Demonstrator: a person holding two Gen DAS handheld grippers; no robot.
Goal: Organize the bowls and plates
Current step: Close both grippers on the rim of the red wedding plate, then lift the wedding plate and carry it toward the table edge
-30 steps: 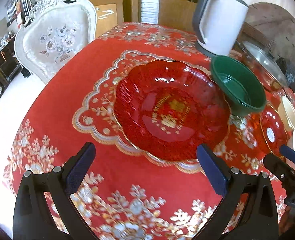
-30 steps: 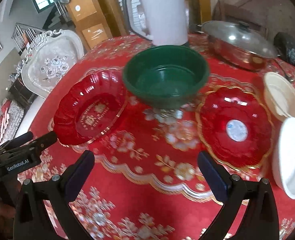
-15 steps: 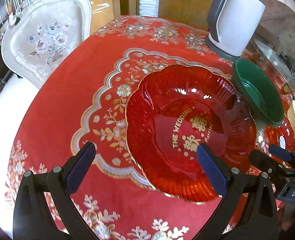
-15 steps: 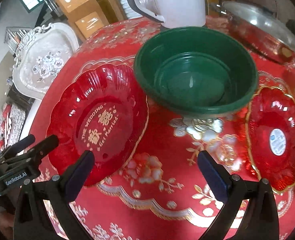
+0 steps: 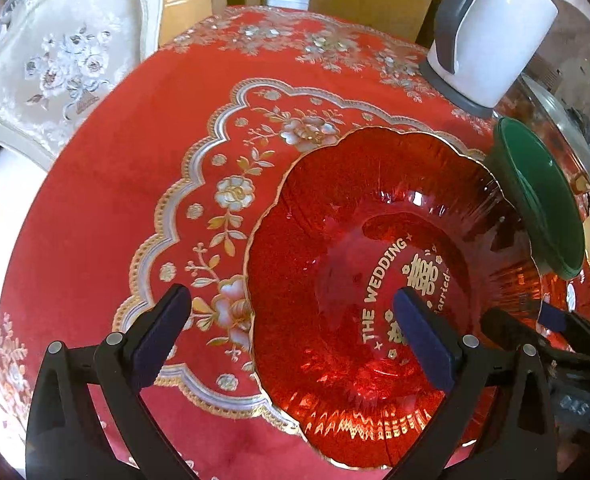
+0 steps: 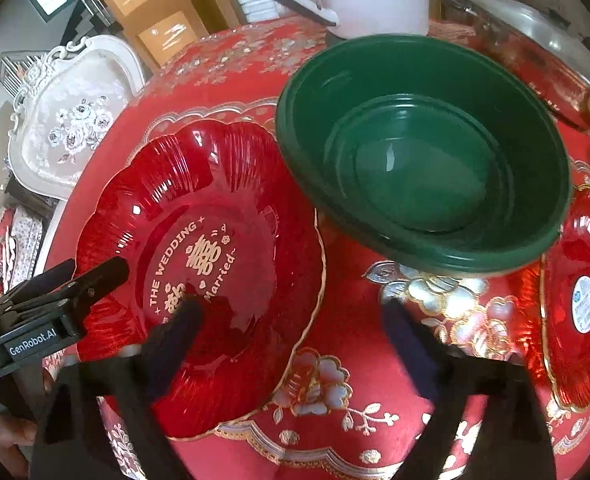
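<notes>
Over the red wedding plate [image 5: 375, 280], left gripper [image 5: 291, 332] gapes open; right gripper [image 6: 291, 332] (jaws just narrowing, gripping nothing) straddles its edge, green bowl [image 6: 419, 152] at one o'clock.

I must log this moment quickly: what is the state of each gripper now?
Left gripper: open, holds nothing, astride the near rim of the red wedding plate.
Right gripper: open but just been closing, astride the plate's right rim, not gripping yet.

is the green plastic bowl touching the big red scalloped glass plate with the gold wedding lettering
Cannot tell. In the right wrist view the green plastic bowl overlaps the red scalloped glass plate's rim, but neither view plainly shows contact or a gap.
</notes>
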